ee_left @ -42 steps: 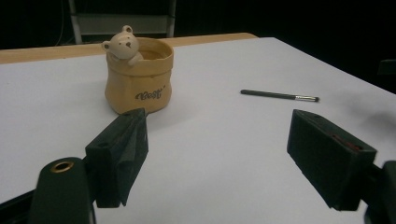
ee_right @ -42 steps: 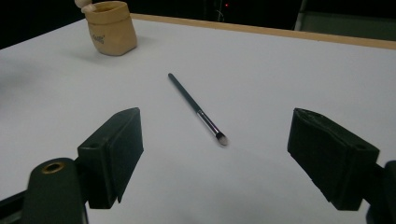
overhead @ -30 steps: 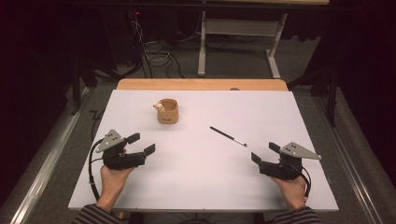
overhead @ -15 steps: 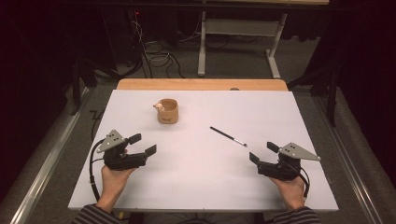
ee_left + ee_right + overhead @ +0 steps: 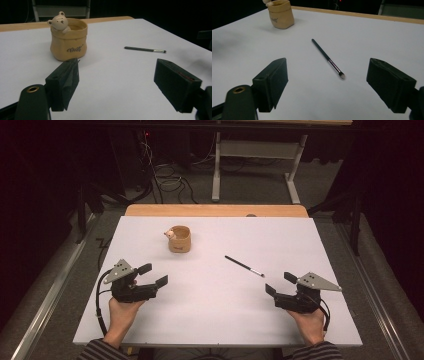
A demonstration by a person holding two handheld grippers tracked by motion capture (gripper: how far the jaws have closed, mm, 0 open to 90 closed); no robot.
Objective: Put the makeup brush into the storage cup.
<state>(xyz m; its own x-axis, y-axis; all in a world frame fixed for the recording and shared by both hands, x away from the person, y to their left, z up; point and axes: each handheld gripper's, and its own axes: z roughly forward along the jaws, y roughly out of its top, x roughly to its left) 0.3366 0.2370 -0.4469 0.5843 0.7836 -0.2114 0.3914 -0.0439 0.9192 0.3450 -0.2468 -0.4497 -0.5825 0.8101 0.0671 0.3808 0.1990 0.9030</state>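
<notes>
On the white table (image 5: 210, 320) a person holds one gripper in each hand, both low over the near part of the surface. The left gripper (image 5: 153, 275) is at the near left side, and its jaws stand wide apart with nothing between them. The right gripper (image 5: 280, 284) is at the near right side, and its jaws are also wide apart and hold nothing. A thin dark brush (image 5: 244, 266) lies flat on the table, a little to the right of the middle, with its pale tip toward the near right and its dark handle toward the far left. It is near the right gripper but not touching it; in the right gripper view the brush (image 5: 328, 59) lies on the table ahead of the two jaws, between their lines. A small tan cup (image 5: 179, 239) stands upright on the far left part of the table, well apart from the brush. A little bear figure (image 5: 59, 22) looks over its rim, and in the left gripper view the cup (image 5: 68, 41) is just beyond the left jaw, with some writing on its side.
</notes>
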